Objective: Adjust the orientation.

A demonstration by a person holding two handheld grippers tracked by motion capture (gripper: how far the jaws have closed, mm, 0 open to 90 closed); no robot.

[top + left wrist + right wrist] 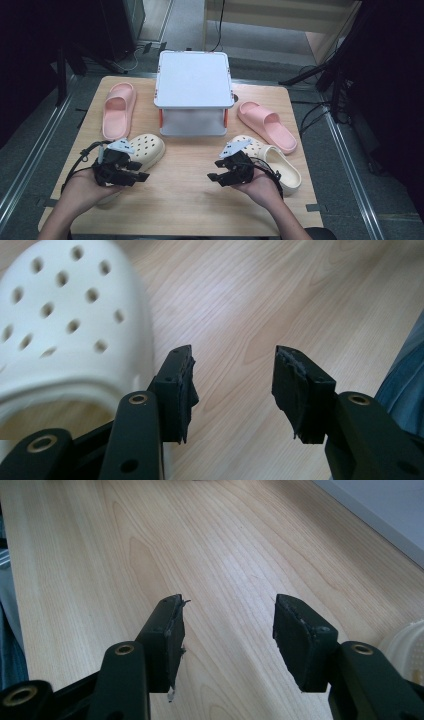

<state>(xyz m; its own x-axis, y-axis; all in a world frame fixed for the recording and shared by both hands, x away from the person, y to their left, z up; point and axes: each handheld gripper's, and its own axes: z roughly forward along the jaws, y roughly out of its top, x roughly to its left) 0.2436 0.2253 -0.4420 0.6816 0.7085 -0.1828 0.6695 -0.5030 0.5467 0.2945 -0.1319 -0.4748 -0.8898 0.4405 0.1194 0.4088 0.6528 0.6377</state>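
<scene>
Both pairs of black jaws stand apart over bare wood, holding nothing. From my left gripper (232,390) the cream clog (70,325) lies just to the jaws' left, its long axis running away toward the white rack (193,80). My right gripper (223,175) sits beside its own clog (280,162), so each hand has a near shoe.

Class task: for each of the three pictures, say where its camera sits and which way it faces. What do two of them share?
High view: above the person's side, facing forward and down on the table; forearms, both grippers.
Left gripper view: rides on the left gripper, looking along its open jaws at wood and the cream clog.
Right gripper view: rides on the right gripper, open jaws over wood.
Shared: high and left views show that clog.
</scene>
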